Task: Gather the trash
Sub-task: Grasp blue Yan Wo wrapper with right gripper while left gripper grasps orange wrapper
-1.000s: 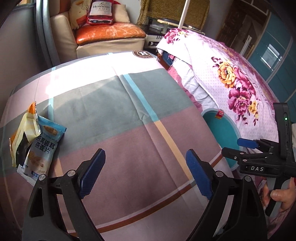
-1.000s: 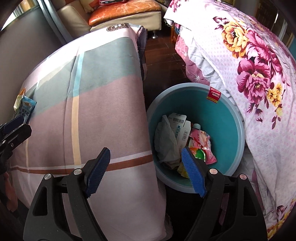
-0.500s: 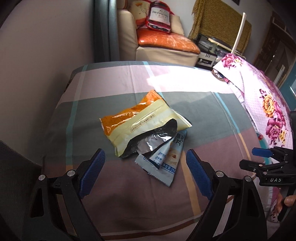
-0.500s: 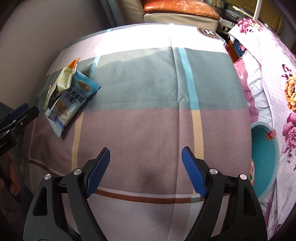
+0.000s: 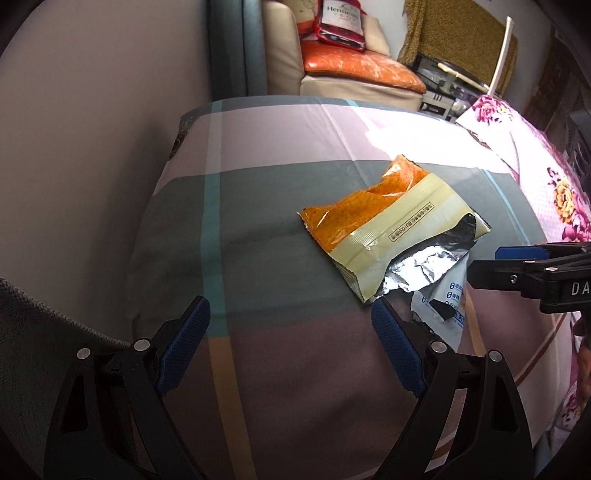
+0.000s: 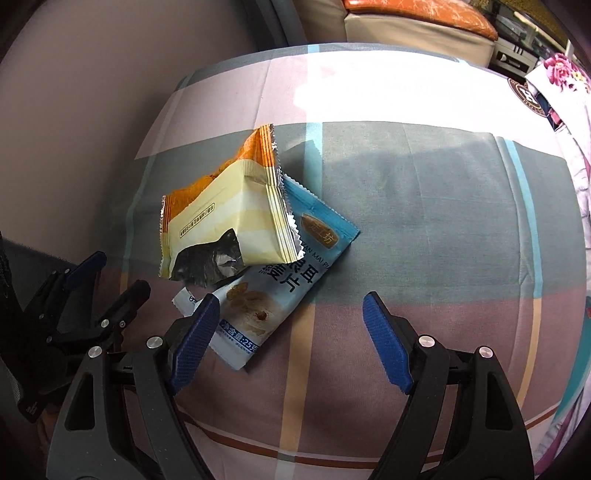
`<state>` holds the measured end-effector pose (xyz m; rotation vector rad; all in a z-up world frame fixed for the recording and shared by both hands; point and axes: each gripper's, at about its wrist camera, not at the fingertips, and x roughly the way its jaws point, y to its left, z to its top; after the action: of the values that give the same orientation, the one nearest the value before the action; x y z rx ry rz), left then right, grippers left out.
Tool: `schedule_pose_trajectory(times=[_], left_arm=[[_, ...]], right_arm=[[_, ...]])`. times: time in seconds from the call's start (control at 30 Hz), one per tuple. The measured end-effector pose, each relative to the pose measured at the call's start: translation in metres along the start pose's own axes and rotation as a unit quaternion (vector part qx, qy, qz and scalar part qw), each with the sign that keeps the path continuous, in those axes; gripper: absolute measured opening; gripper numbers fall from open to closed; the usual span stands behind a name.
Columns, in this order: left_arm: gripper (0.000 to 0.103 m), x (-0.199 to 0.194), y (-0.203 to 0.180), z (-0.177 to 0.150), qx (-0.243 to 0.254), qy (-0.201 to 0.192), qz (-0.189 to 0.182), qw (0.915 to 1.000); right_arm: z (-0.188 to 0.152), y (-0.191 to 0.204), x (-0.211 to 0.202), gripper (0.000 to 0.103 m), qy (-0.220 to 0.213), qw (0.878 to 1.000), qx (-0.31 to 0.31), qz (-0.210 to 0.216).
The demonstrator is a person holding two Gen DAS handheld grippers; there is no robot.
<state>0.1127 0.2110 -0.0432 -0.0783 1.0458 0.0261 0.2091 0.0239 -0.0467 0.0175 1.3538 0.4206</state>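
Both grippers open and empty above the plaid cloth (image 5: 280, 258), wrappers just ahead.

We see the left gripper (image 5: 291, 339) spread wide, the orange-and-cream wrapper (image 5: 384, 225) ahead to its right. The right gripper (image 6: 288, 328) gapes too; its left pad overlaps the blue packet (image 6: 291, 288), marked "25", under that wrapper. Farthest: an orange cushion (image 5: 362, 70) and a red "Hennessy" bag (image 5: 341, 22).

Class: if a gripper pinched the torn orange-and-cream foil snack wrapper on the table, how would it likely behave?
The torn orange-and-cream foil snack wrapper looks empty and crinkled, so it is probably light and floppy. Its glossy film may slip between pads. It overlaps the light blue snack packet, which might shift too.
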Motion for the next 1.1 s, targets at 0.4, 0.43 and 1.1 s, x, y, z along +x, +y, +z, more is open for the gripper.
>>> schedule_pose_trajectory(times=[0.4,0.43,1.1], left_arm=[[0.089,0.008,0.011,-0.003,0.006,0.007,-0.006,0.9999],[0.089,0.008,0.008,-0.002,0.009,0.007,-0.011,0.9999],[0.095,0.052,-0.072,0.061,0.145,0.012,-0.070,0.9869]], right_arm=[[0.001,-0.003,0.026,0.044,0.013,1.000,-0.009,-0.011],[0.001,-0.006,0.025,0.035,0.020,1.000,-0.011,-0.013],[-0.015,-0.094,-0.022,0.021,-0.006,0.999,-0.001,-0.051]])
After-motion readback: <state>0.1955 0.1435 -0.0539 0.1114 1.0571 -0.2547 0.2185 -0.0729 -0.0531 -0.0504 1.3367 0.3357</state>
